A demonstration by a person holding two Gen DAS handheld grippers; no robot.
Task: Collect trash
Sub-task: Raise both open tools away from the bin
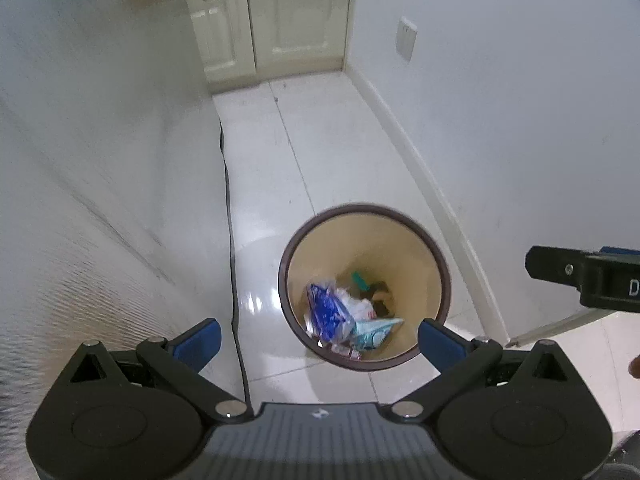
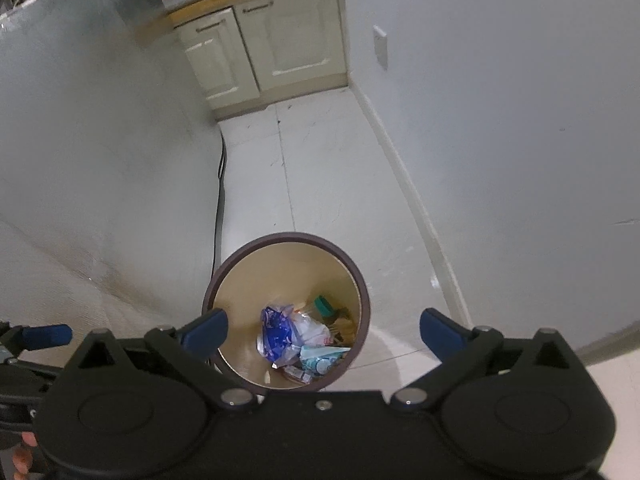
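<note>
On the white tiled floor the bin stands upright, mouth up, beneath both empty, wide-open tongs.

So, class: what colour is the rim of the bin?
Dark brown, around a beige inside; the bin's rim shows best in the right wrist view.

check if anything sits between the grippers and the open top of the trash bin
Nothing visible does. The trash bin stands open on the floor with no lid, and wrappers lie at its bottom. The right gripper and the left gripper are both open and empty above the rim, with only air between them and the opening.
</note>
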